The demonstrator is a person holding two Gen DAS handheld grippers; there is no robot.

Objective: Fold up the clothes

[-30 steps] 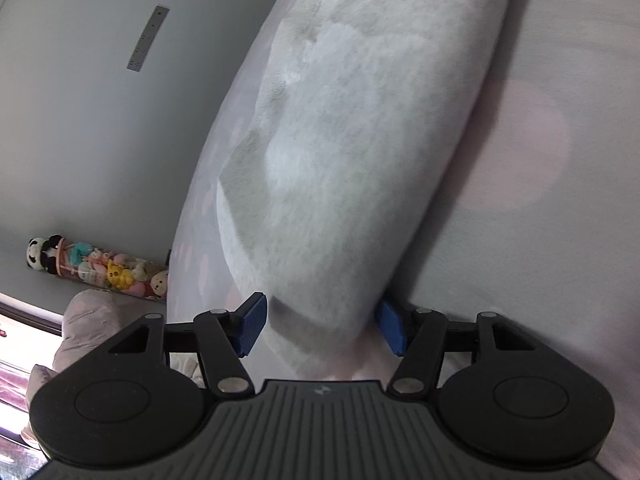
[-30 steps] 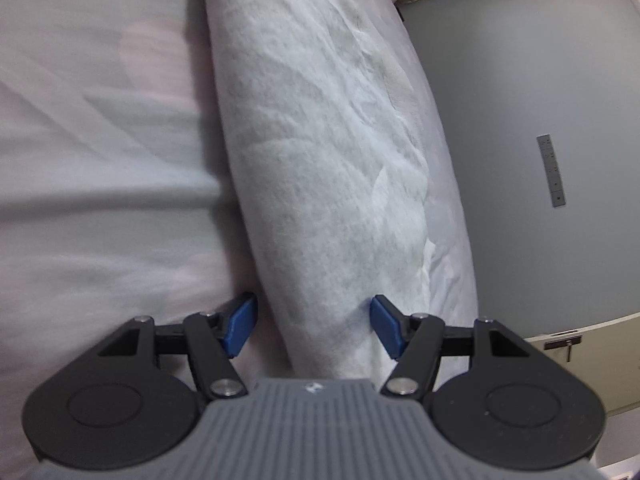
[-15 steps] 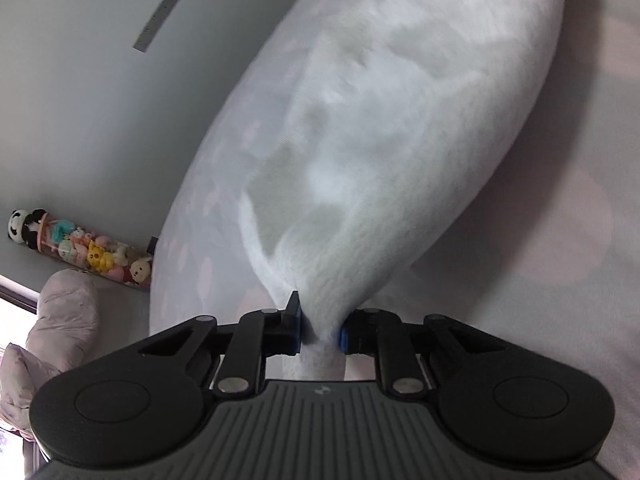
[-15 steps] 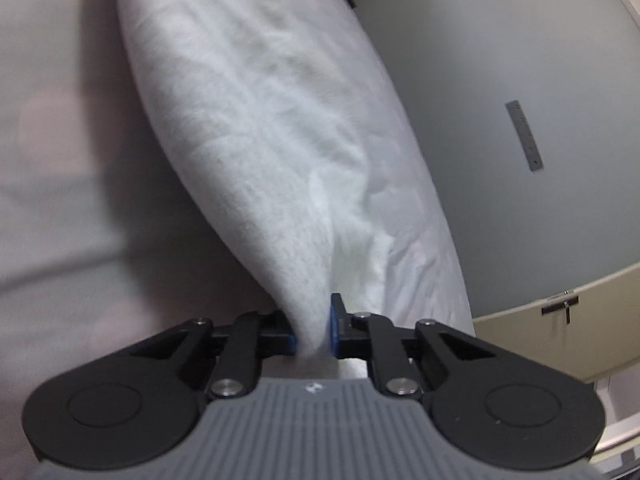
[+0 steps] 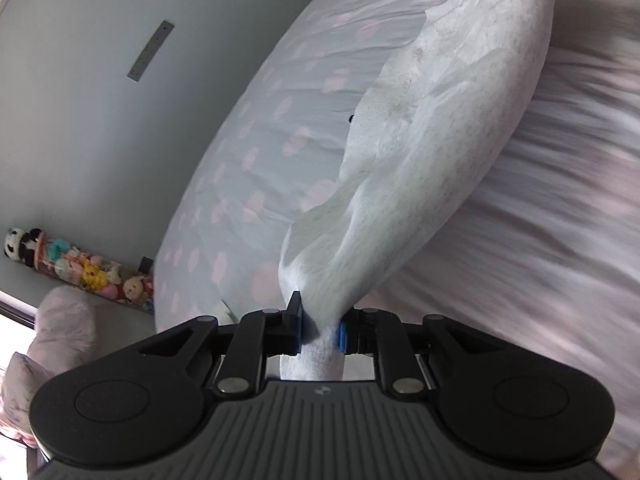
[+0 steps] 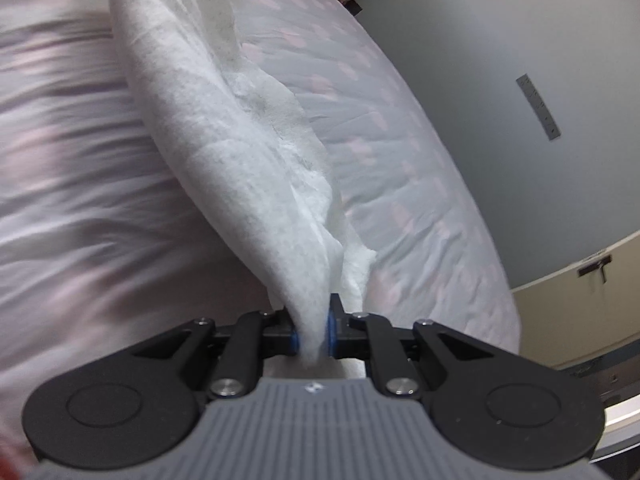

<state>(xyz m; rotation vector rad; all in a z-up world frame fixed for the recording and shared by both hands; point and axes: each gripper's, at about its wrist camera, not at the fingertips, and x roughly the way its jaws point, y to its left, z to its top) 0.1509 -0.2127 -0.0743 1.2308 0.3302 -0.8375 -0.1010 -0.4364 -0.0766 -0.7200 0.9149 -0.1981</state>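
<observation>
The white fleecy garment (image 5: 432,168) looks light and limp, so the left hand-held gripper (image 5: 319,330) and the right hand-held gripper (image 6: 311,334), each clamped narrow on a bunched end, seem well placed.

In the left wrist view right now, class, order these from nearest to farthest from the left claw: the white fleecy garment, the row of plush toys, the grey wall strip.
1. White fleecy garment: pinched in the left claw.
2. Row of plush toys: low left, against the wall.
3. Grey wall strip: upper left, high up.

Soft, even daylight, fisheye bending at the edges, and motion blur streaking the bedsheet (image 5: 560,208).
</observation>
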